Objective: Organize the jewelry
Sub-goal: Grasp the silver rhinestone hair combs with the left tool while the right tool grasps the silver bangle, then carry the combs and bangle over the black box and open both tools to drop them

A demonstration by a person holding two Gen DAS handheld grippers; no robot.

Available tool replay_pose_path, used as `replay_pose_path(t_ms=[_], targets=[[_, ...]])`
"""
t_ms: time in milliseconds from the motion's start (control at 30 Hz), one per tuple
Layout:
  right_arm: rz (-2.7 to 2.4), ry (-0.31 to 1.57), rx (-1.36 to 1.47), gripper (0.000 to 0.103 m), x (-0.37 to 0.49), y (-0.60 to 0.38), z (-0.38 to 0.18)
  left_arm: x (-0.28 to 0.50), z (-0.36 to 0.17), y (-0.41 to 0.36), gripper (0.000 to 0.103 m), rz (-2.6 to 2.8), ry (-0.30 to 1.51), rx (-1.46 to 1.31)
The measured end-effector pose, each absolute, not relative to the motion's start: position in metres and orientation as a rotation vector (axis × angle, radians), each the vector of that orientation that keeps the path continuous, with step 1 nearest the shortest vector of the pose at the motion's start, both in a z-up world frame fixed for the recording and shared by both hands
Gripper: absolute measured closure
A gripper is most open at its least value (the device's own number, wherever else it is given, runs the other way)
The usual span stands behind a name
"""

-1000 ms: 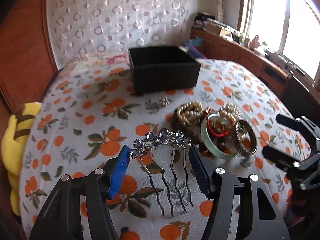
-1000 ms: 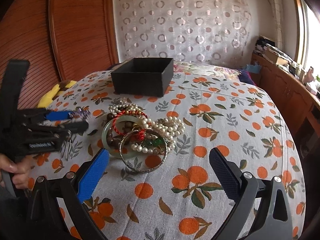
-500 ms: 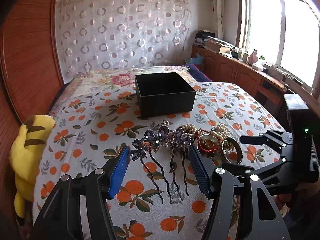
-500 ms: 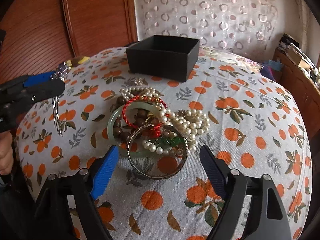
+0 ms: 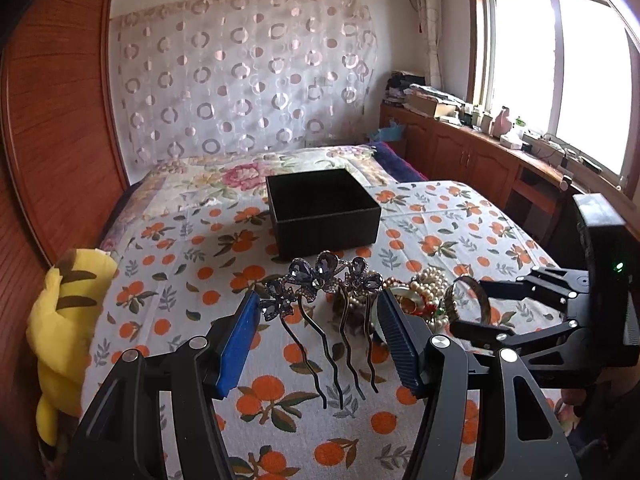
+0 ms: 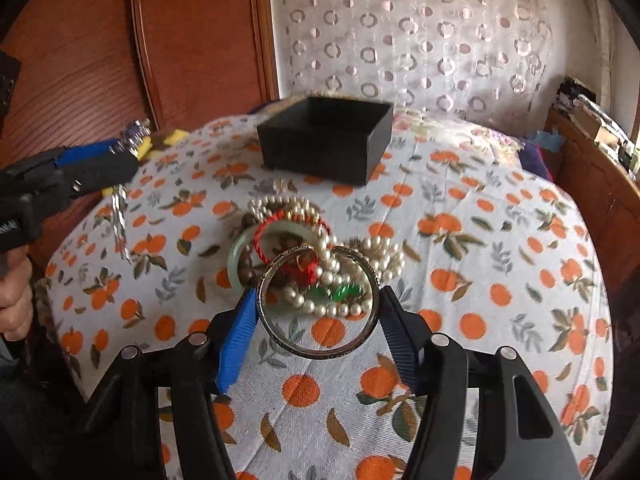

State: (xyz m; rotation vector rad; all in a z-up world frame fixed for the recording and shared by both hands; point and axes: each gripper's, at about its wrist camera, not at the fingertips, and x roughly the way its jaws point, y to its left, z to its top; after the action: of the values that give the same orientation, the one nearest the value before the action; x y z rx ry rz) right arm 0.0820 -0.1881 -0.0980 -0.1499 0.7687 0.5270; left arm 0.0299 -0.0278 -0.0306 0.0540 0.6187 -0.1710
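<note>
your left tongs (image 5: 316, 324) grip a comb (image 5: 320, 280) with purple gems. the pads squeeze its top from both sides. its thin teeth hang down above the bed (image 5: 180, 280), so the comb is up in the air. in the right view you can see those tongs (image 6: 100, 160) far left, with the comb's teeth dangling under them and your hand (image 6: 14, 300) below.

a black box (image 5: 324, 212) sits open on the bed, past the comb.

to the right lies a pile of jewelry (image 6: 316, 248): pearl strings, a pale green ring, a red cord and brown beads, all tangled and touching.

your right tongs (image 6: 316, 312) have just been closing. a metal bangle (image 6: 318, 304) sits between them at the near edge of the pile. the pads touch its two sides, so they hold the bangle.
</note>
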Motion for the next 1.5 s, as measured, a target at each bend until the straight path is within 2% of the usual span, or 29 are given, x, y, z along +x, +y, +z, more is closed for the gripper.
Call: replay_pose_path(t_ms=[233, 600, 1500], targets=[[0.54, 0.698, -0.161, 0.04, 0.073, -0.187, -0.071, 0.029, -0.025, -0.027, 0.045, -0.17, 0.606, 0.054], [0.545, 0.668, -0.174, 0.04, 0.084, -0.181, -0.061, 0.042, -0.022, -0.024, 0.045, -0.155, 0.606, 0.058], [0.604, 0.654, -0.208, 0.04, 0.244, -0.141, -0.054, 0.159, -0.017, -0.004, 0.045, -0.086, 0.648, 0.063]])
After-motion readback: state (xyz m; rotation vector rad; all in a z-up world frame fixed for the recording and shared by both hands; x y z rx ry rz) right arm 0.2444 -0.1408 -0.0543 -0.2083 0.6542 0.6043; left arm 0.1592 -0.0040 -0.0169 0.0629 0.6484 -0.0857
